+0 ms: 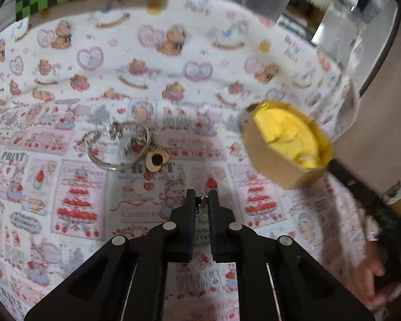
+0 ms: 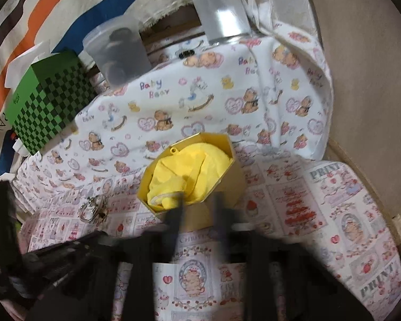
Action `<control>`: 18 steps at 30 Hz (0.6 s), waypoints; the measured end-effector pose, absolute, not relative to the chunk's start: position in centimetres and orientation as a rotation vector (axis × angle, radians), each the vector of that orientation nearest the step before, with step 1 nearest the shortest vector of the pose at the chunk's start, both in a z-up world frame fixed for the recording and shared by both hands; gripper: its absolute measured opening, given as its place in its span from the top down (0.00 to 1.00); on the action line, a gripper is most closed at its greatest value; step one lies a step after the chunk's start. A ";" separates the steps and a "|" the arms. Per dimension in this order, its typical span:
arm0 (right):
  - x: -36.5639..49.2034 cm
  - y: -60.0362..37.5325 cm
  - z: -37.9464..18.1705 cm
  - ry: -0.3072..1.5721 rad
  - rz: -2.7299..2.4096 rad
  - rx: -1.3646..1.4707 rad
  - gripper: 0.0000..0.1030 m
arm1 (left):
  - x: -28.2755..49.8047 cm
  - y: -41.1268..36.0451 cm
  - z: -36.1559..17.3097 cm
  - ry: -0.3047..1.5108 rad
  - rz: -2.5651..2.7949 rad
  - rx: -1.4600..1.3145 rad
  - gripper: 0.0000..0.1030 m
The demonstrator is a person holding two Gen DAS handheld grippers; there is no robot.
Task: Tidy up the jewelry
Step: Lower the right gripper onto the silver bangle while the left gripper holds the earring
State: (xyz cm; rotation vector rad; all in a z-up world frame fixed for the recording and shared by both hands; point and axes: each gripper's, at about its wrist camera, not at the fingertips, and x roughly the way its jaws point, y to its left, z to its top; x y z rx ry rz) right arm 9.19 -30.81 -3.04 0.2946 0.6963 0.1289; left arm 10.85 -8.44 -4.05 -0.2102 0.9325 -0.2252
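Observation:
A heap of jewelry [image 1: 123, 145] lies on the printed cloth: a silver bangle, small rings and a gold heart charm [image 1: 157, 160]. It also shows small in the right wrist view [image 2: 92, 208]. My left gripper [image 1: 202, 200] is nearly shut on a small silver piece [image 1: 201, 205], held over the cloth below the heap. A gold hexagonal box [image 2: 192, 176] lined with yellow cloth sits open. My right gripper [image 2: 199, 208] is blurred; its fingers stand on either side of the box's near wall. In the left wrist view the box [image 1: 286, 144] looks tilted.
A green checkered box [image 2: 48, 109] stands at the back left. Two clear plastic containers [image 2: 117, 53] [image 2: 222, 13] stand at the back. The patterned cloth [image 2: 334, 214] covers the table, whose edge runs along the right.

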 end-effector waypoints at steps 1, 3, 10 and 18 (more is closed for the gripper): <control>9.3 -30.8 -3.1 0.691 0.143 0.303 0.96 | 10.7 -7.8 -3.3 0.911 -0.230 -0.223 0.93; 9.3 -30.7 -3.2 0.694 0.162 0.302 0.97 | 10.5 -6.5 -1.8 0.886 -0.236 -0.247 0.93; 8.0 -29.7 -1.6 0.624 0.239 0.269 0.96 | 9.6 -0.6 0.7 0.789 -0.183 -0.230 0.93; 7.2 -27.3 -0.8 0.599 0.280 0.192 0.85 | 9.8 4.3 -0.5 0.807 -0.043 -0.271 0.93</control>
